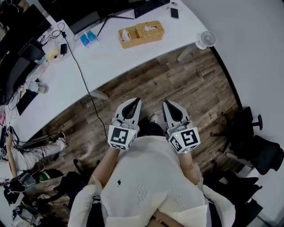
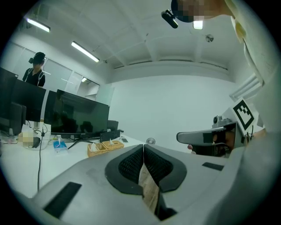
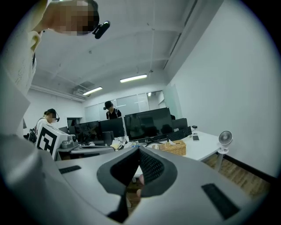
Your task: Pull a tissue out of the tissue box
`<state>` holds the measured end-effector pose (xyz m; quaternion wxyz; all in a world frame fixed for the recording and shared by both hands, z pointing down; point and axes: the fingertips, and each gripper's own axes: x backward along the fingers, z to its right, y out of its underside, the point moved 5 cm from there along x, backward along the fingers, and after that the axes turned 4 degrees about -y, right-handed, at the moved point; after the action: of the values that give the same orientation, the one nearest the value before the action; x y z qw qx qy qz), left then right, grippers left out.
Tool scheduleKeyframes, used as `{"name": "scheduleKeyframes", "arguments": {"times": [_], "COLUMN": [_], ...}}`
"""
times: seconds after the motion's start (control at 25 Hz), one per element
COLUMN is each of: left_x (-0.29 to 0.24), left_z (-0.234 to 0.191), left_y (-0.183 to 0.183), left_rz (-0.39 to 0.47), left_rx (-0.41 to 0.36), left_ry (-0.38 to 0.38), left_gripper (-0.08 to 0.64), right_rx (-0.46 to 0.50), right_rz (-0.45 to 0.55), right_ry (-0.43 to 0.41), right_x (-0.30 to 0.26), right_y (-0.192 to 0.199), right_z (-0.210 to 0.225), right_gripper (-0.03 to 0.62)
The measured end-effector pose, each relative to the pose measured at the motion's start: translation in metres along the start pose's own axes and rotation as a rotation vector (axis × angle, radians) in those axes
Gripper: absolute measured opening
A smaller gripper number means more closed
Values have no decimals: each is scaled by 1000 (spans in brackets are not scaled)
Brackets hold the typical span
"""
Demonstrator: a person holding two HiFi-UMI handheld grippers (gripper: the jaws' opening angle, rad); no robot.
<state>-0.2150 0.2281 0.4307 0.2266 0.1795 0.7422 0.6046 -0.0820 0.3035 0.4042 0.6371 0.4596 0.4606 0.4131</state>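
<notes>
I observe a brown wood-plank floor (image 1: 186,84) beneath the rig, and a long, curved white desk surface (image 1: 111,57) crossing the upper part of the head view. A row of wide black monitors (image 2: 81,116) stands along the far side of that surface.

Both grippers are held low, close to the operator's body and over the floor, well apart from the surface. The left gripper (image 1: 134,101) points forward. Its own view shows the two dark ribbed jaws pressed together at the tips, with nothing caught between them; only floor shows through the slot lower down. The right gripper (image 1: 167,103) sits just beside it, roughly parallel. I read its jaws as likewise brought together at the tips and carrying nothing.

The tan woven wicker tissue box (image 1: 141,31) rests on the surface near its far right end, with white tissue standing up from its top opening. No gripper touches it. It also appears ahead of the left gripper (image 2: 105,146) and ahead of the right gripper (image 3: 173,148).

A small round white desk fan (image 1: 207,39) is at the right edge of the surface, near the box. A dark flat phone (image 1: 174,13) lies on the surface beyond the box.
</notes>
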Motion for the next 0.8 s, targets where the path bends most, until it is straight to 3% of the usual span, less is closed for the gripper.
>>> {"name": "scheduleKeyframes", "arguments": {"times": [0.36,0.8], "left_x": [7,14], "left_z": [-10,-25], "left_y": [16,15], "left_rz": [-21,-1], "left_rx": [-4,22], "left_ry": [2,-36], "left_gripper": [14,14], "right_rx": [31,26], "right_rz": [-27,-19], "right_ry": [32,-29], "right_x": [-2,-16], "right_y": [14,14], "right_z": [-5,-22], "right_gripper": [2,2]}}
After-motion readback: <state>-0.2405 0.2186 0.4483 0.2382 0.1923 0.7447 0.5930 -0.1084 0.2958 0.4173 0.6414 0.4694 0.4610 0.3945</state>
